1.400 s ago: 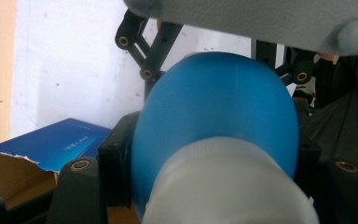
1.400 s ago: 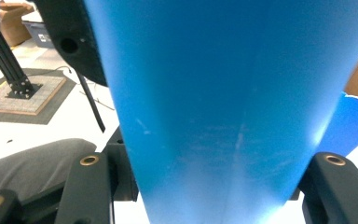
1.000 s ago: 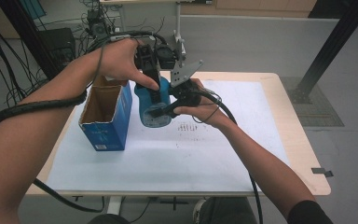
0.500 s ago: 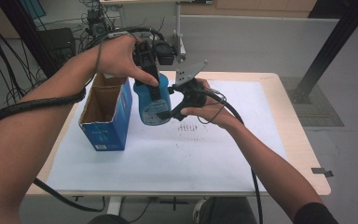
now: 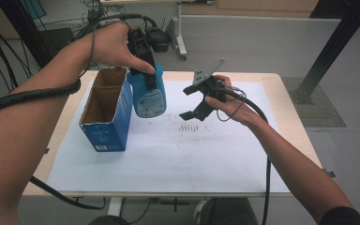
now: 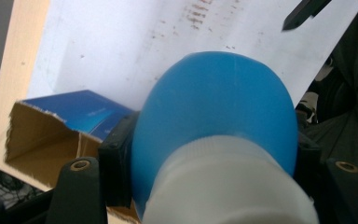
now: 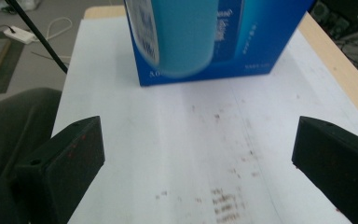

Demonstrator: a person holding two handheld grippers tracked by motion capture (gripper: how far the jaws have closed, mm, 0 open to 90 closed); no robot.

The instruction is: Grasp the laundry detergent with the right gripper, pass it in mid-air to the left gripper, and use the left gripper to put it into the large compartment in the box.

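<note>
Bottle: a blue bottle (image 5: 148,96) with a white cap and a pale label, hanging upright in the air over the far left part of the surface, just right of the box; whether its side touches the box cannot be told. In the left gripper view its rounded blue body (image 6: 214,112) and white cap fill the space between the jaws.
Left hand-held gripper: the left hand-held gripper (image 5: 143,56) is clenched on the bottle near its top, jaws pressed to either side; the left hand (image 5: 112,44) grips it from above.
Box: an open blue cardboard box (image 5: 105,110) standing upright on the left of the surface, top flaps open, brown inside showing. In the right gripper view it stands behind the bottle (image 7: 182,35).
Right hand-held gripper: the right hand-held gripper (image 5: 193,102) is released, jaws spread wide with nothing between them, held in the air to the right of the bottle and apart from it, its jaws toward the bottle. The right hand (image 5: 227,101) holds it, and a grey plate sits on top.
Surface: a pale wooden surface (image 5: 288,117) covered by a white sheet (image 5: 168,159) with small dark speckles near its middle.
Cable: a black cable (image 5: 258,112) trails from the right hand-held gripper along the forearm.
</note>
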